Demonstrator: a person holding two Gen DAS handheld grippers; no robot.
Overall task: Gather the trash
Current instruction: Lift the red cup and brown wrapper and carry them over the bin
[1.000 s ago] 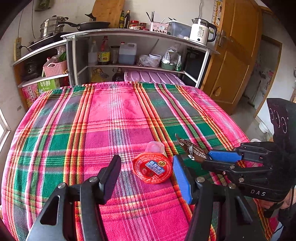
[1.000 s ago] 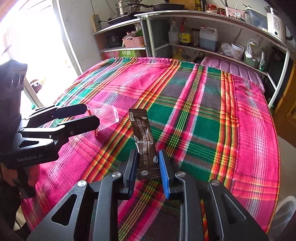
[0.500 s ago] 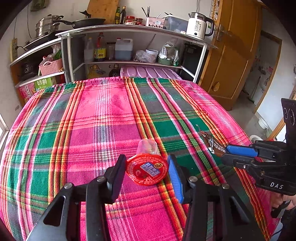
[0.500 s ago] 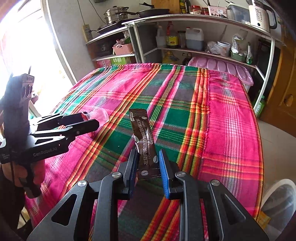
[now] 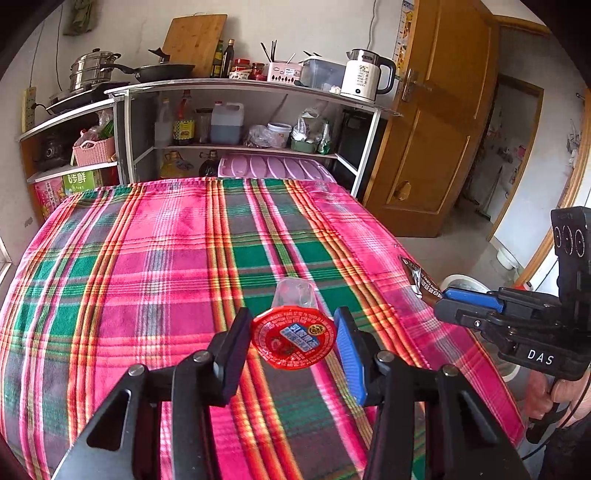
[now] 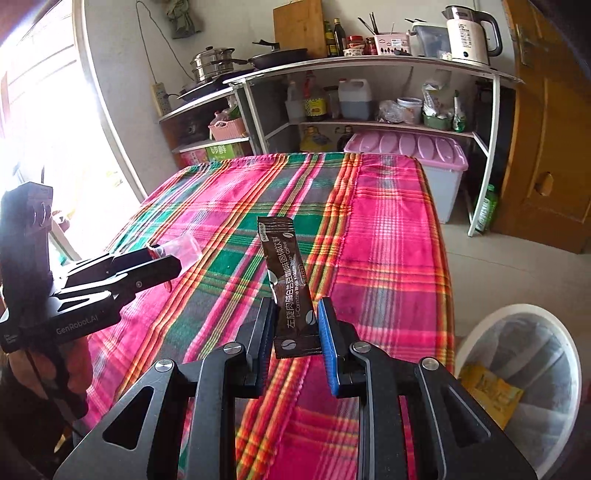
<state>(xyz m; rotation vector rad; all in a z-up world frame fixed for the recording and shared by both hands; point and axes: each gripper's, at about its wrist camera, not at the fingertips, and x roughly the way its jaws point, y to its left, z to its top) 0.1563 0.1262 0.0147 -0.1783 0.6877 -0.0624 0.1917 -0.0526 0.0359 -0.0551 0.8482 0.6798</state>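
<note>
1. Brown foil coffee sachet (image 6: 290, 280) stands lengthwise out of the right gripper (image 6: 297, 328), whose jaws are clamped on its lower end.
2. White bin with a grey liner (image 6: 517, 373) sits on the floor just right of that gripper, beyond the edge of the pink-and-green plaid tablecloth (image 6: 388, 229); the right hand is nearer it.
3. Clear plastic jelly cup with a red foil lid (image 5: 294, 332) is pinched at its rim by the left gripper (image 5: 291, 341), above the cloth.

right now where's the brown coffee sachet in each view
Left wrist: coffee sachet at right edge, sticking out of the right tool.
Right wrist: centre, upright between that tool's fingers.
Shared landmark: white kettle on the top shelf, also upper right in the right wrist view.
</note>
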